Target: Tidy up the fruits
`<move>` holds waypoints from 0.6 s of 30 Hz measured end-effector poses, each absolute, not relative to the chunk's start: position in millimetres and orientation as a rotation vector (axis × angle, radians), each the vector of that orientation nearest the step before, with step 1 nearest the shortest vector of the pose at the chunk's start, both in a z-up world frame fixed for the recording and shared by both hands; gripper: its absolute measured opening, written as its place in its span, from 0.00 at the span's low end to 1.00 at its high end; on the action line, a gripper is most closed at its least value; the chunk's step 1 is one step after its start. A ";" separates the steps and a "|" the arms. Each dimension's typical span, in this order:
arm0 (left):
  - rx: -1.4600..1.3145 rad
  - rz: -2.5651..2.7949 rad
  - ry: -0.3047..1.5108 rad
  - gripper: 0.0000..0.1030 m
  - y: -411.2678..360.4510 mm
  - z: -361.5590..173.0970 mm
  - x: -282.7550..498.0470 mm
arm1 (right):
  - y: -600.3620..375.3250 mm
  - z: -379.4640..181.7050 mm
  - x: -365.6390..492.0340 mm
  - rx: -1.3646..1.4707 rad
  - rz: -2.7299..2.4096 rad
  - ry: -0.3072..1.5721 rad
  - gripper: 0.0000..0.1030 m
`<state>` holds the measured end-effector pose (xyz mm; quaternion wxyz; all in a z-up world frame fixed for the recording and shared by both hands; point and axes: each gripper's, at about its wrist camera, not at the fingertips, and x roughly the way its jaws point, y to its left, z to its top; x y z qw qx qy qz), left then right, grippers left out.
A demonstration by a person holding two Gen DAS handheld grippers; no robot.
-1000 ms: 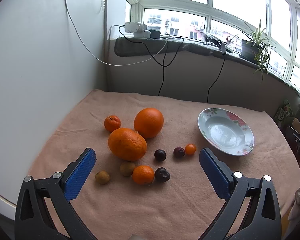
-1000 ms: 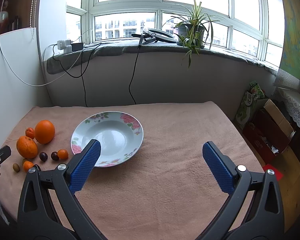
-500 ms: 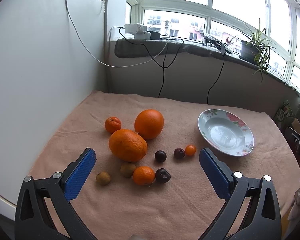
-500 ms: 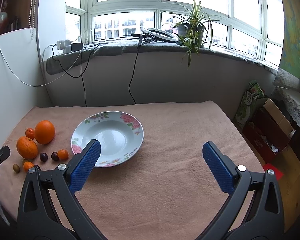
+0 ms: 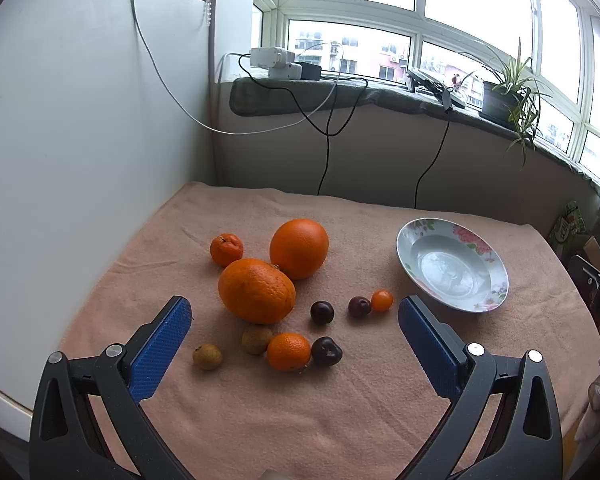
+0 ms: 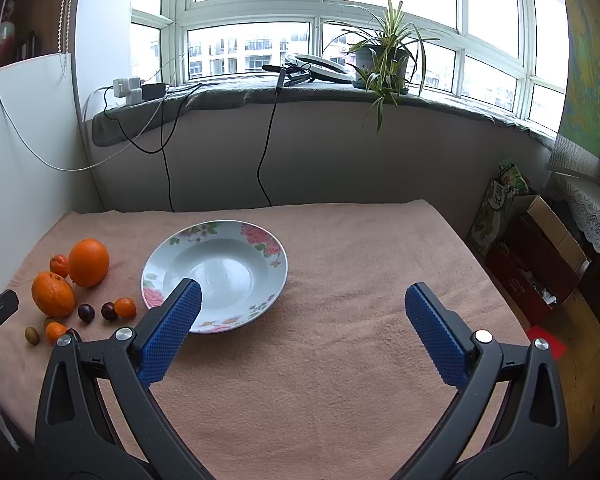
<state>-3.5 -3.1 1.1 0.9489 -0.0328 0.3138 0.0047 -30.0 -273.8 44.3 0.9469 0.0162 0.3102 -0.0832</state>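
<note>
Overhead, the left gripper (image 5: 294, 326) hung with jaws spread above the fruits (image 5: 256, 290) clustered on the cloth (image 5: 340, 420); the right gripper (image 6: 300, 312), jaws likewise spread, hung beside the empty plate (image 6: 274, 276).

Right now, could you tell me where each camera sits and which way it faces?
Left wrist: on the left gripper, above the towel's left side, facing the fruit cluster; its blue jaws show, open.
Right wrist: on the right gripper, facing the window; open jaws show.
Shared: the floral plate, empty, and the fruit.
</note>
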 end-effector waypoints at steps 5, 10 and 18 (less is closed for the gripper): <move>-0.068 0.009 0.639 1.00 -2.9 0.9 -3.3 | -273.3 44.4 -29.8 0.033 -0.168 0.633 1.00; -0.067 0.009 0.638 1.00 -3.1 1.0 -3.3 | -272.4 43.7 -29.7 0.033 -0.168 0.635 1.00; -0.070 0.010 0.638 1.00 -1.2 0.8 -3.1 | -270.3 42.4 -29.5 0.034 -0.166 0.637 1.00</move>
